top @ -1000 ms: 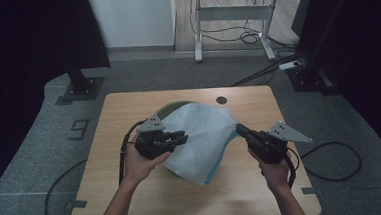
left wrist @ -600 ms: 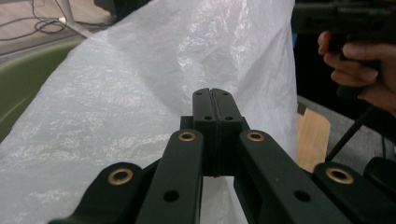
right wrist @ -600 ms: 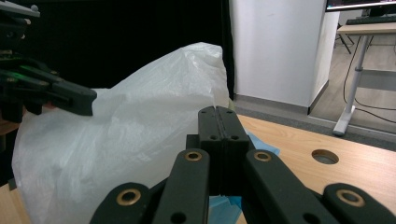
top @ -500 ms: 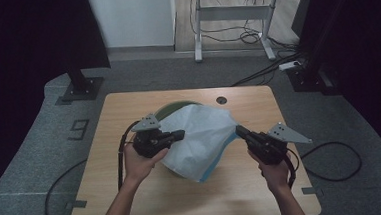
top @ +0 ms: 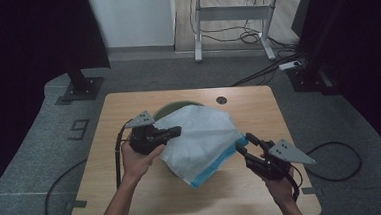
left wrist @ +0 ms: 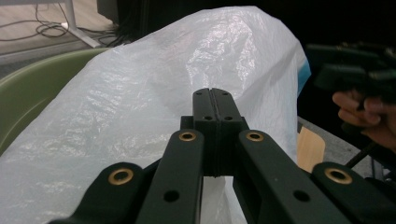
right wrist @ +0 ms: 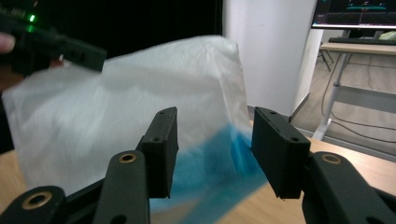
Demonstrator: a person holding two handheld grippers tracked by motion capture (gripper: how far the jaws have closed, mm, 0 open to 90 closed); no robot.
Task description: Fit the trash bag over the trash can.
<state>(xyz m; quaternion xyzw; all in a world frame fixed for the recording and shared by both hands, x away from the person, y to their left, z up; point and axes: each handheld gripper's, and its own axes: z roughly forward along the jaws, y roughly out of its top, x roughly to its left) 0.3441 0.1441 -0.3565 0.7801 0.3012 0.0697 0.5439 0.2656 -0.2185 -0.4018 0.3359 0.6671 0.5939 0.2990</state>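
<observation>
While the left gripper (top: 174, 132) stays pinched on the white plastic bag (top: 200, 137) draped over the green bowl (top: 171, 108), the right gripper (top: 247, 143), jaws just opened, sits beside the bag's lower right edge, empty

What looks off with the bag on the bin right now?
The bag sits askew: draped over the green bin and spilling onto the table, not lining it. The left tongs pinch one edge; the right tongs have just opened, off it.

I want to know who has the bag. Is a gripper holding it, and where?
The left gripper pinches the white bag at its left edge. The right gripper, jaws just opened, holds nothing.
</observation>
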